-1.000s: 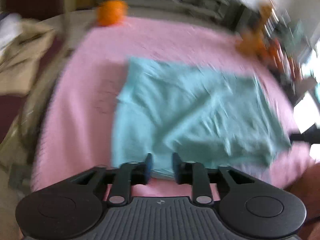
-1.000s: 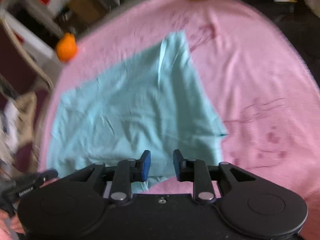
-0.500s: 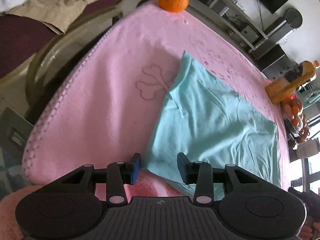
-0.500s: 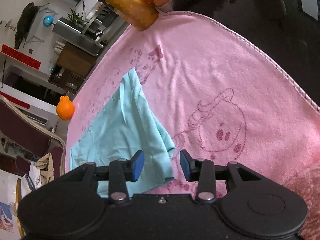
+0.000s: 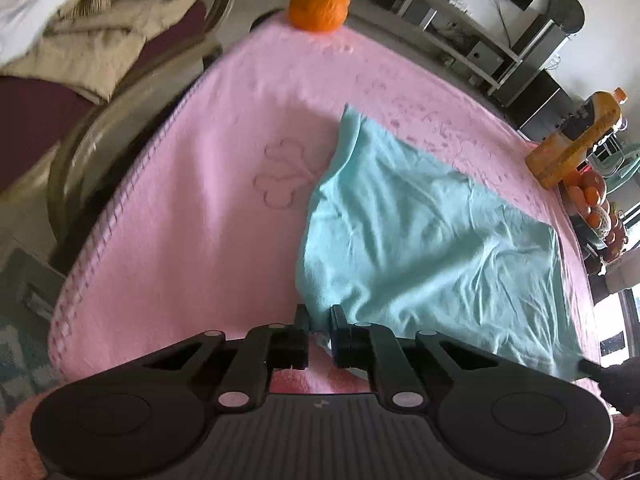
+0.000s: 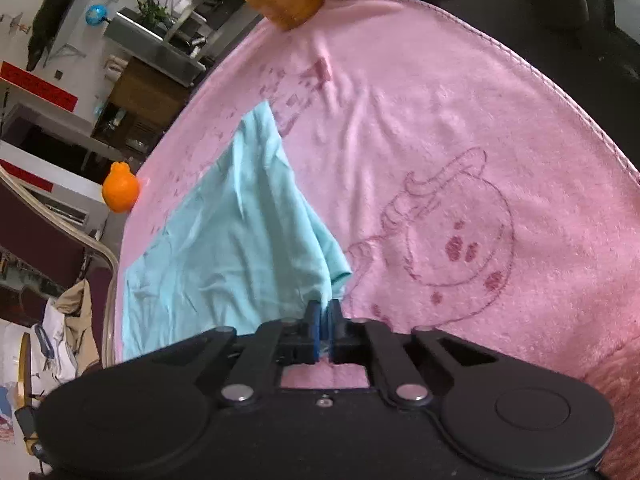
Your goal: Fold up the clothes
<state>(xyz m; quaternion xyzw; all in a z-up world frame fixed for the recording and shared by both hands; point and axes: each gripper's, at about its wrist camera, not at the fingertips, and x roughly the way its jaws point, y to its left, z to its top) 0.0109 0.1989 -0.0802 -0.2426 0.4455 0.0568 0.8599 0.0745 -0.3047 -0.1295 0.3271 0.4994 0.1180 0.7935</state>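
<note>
A light teal garment [image 5: 420,232] lies spread on a pink blanket [image 5: 208,200] that covers the table. My left gripper [image 5: 319,318] is shut on the garment's near left corner. My right gripper [image 6: 325,312] is shut on the near right corner of the same garment [image 6: 224,240], which bunches up at the jaws. The right gripper's black tip shows at the far right of the left wrist view [image 5: 600,372].
An orange [image 5: 319,7] sits at the blanket's far edge, also in the right wrist view [image 6: 120,192]. An orange juice bottle [image 5: 576,140] and a bowl of fruit [image 5: 592,200] stand at the far right. A chair with beige clothes [image 5: 92,44] stands to the left.
Both grippers have closed from open onto the near corners of the teal garment. The cloth is now bunched at the right jaws.
</note>
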